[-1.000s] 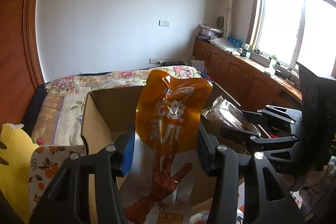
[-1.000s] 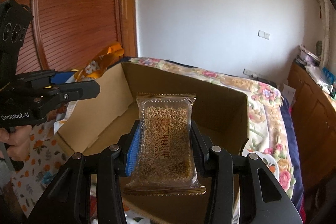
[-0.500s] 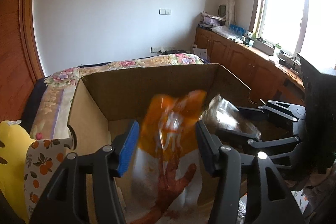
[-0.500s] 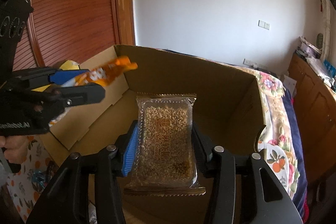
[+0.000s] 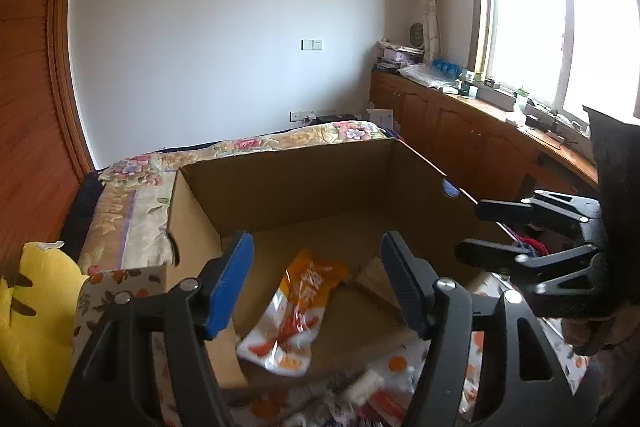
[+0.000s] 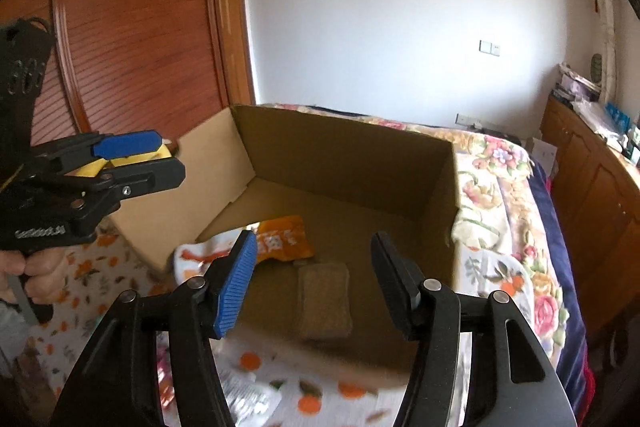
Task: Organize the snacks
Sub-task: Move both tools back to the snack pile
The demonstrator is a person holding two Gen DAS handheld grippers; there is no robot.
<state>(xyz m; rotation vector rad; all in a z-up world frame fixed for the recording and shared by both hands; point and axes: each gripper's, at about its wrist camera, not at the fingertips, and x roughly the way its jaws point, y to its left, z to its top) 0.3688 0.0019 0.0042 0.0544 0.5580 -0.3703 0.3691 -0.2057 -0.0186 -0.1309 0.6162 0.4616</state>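
Note:
An open cardboard box point(image 5: 304, 187) point(image 6: 344, 163) lies on a flowered cloth. An orange and white snack bag point(image 5: 300, 303) point(image 6: 276, 239) lies on the box floor. A clear pack of brown grain bars point(image 6: 324, 301) lies beside it; in the left wrist view only its edge point(image 5: 374, 277) shows. My left gripper point(image 5: 318, 285) is open and empty above the front of the box; it also shows in the right wrist view point(image 6: 160, 163). My right gripper point(image 6: 312, 281) is open and empty above the grain pack; it also shows in the left wrist view point(image 5: 480, 231).
Several loose snack packets point(image 5: 360, 399) point(image 6: 244, 395) lie on the orange-flowered cloth in front of the box. A yellow soft toy point(image 5: 36, 311) sits at the left. A flowered bedspread point(image 6: 500, 195) lies behind and right of the box. Wooden cabinets point(image 5: 460, 143) run under the window.
Both grippers have opened. The orange bag and the grain pack have dropped from the jaws onto the box floor.

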